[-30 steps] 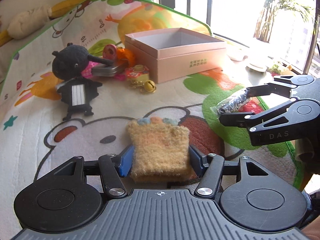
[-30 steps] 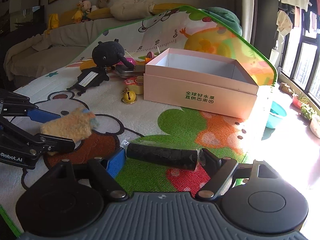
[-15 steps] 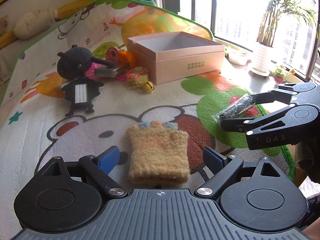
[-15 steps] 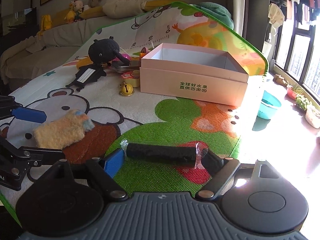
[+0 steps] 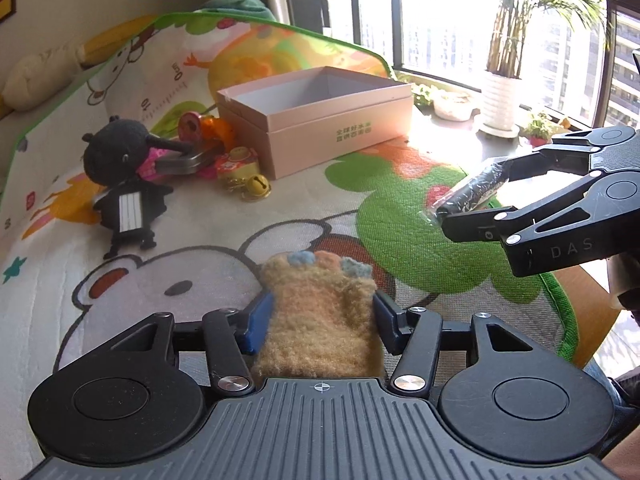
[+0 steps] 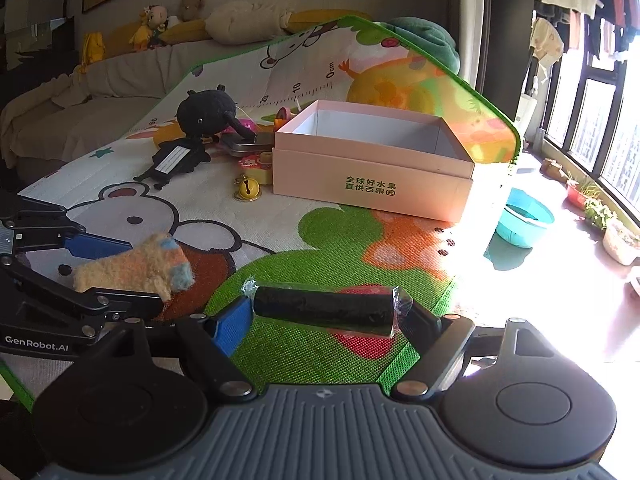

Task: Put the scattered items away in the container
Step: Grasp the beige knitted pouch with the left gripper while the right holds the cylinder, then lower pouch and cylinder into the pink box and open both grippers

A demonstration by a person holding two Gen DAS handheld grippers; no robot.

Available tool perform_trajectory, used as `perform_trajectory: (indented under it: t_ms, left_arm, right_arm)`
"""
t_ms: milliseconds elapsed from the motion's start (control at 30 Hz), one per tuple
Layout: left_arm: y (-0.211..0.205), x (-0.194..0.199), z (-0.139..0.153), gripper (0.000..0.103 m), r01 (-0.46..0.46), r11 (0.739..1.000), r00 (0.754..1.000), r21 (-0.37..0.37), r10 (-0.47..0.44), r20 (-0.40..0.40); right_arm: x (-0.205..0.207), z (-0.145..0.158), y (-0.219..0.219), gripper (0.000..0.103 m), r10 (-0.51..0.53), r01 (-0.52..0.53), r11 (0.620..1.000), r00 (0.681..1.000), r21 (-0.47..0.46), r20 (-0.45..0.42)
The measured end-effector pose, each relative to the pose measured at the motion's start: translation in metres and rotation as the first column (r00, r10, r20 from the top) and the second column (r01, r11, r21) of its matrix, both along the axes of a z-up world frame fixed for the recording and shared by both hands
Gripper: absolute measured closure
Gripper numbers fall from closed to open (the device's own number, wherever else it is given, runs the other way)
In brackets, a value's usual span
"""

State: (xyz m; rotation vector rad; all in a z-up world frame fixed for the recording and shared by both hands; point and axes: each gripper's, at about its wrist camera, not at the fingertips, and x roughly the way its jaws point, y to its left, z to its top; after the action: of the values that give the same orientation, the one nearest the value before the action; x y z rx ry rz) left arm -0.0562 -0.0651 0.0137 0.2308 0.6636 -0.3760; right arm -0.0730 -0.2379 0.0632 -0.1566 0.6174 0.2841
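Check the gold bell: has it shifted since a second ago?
No. The gold bell still lies on the mat just off the pink box's left front corner, next to the red-yellow toy.

Strong daylight pours in through the windows [image 5: 460,20], blowing out the panes and the floor [image 6: 540,300] into white glare. The play mat [image 6: 320,248] stays sharp and bright; the sofa corner [image 6: 60,120] sits dim. Fisheye bending curves the edges.

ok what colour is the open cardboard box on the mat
The open cardboard box is pale pink outside with a white interior and green printed characters on its side; the right wrist view shows it best.
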Motion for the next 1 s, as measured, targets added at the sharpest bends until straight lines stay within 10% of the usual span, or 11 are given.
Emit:
perform_trajectory:
  t_ms: [400,633,700,1000]
  left_arm:
    - [-0.019,0.035,0.05,0.045,0.08,0.996,0.98,0.047,-0.087,0.178]
    - [-0.038,0.138,0.08,0.04,0.115,0.992,0.927,-0.045,-0.092,0.363]
    - [-0.041,0.174,0.076,0.021,0.115,0.989,0.918,-0.093,-0.07,0.391]
    - [0.019,0.177,0.052,0.002,-0.014,0.994,0.973,-0.104,0.038,0.229]
  right_arm:
    - [0.009,0.035,-0.026,0.023,-0.018,0.015,0.999,0.998,0.044,0.056]
    - [0.124,0.095,-0.043,0.023,-0.125,0.098,0.976,0.984,0.194,0.13]
    - [0.166,0.107,-0.044,0.02,-0.117,0.083,0.967,0.984,0.241,0.132]
    - [0.219,0.092,-0.04,0.015,-0.182,0.146,0.96,0.974,0.239,0.134]
